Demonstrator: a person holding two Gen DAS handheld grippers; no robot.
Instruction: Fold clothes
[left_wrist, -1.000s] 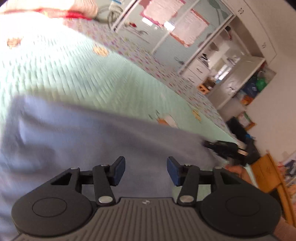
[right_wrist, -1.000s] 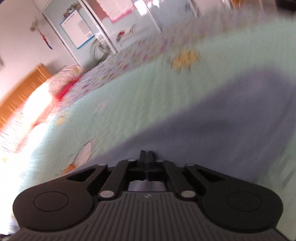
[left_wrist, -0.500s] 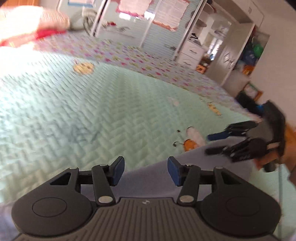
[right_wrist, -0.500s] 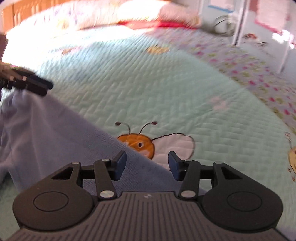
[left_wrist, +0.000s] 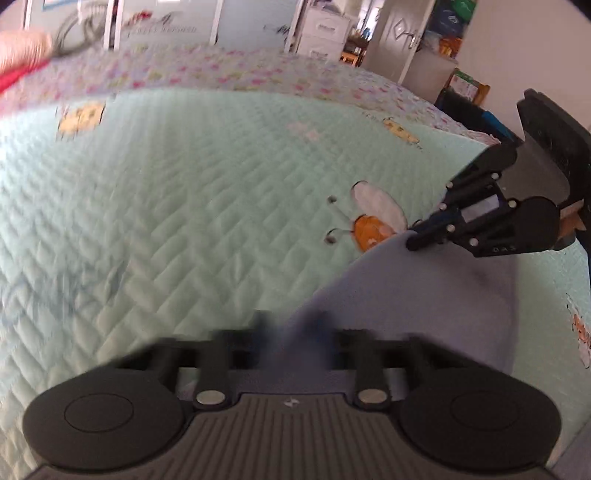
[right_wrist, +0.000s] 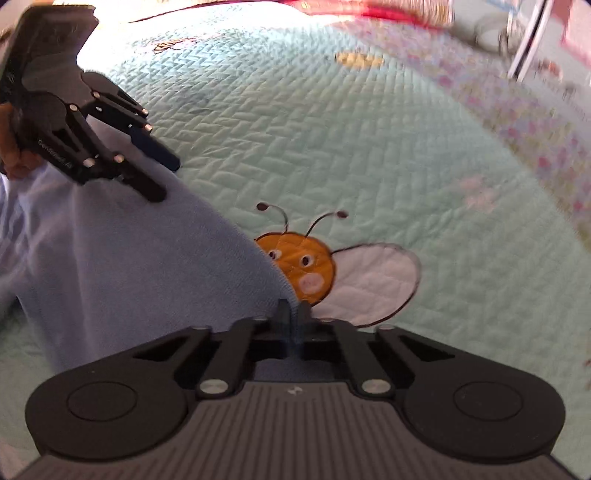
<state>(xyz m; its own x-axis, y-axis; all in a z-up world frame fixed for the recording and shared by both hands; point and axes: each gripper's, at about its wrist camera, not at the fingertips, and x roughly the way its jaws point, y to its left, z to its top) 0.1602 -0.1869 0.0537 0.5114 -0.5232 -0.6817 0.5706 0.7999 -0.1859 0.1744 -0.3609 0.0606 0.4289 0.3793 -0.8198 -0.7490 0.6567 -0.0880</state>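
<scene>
Bright daylight washes the quilt (right_wrist: 369, 147), blown out white beyond the left tool (right_wrist: 162, 181). Its fingers (left_wrist: 264, 332) smear with motion blur; fisheye edges bend and darken.

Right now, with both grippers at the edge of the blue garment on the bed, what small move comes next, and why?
Probably finish closing the left gripper: its fingers look blurred and partly apart around the blue garment edge, while the right gripper is already shut on it.
</scene>
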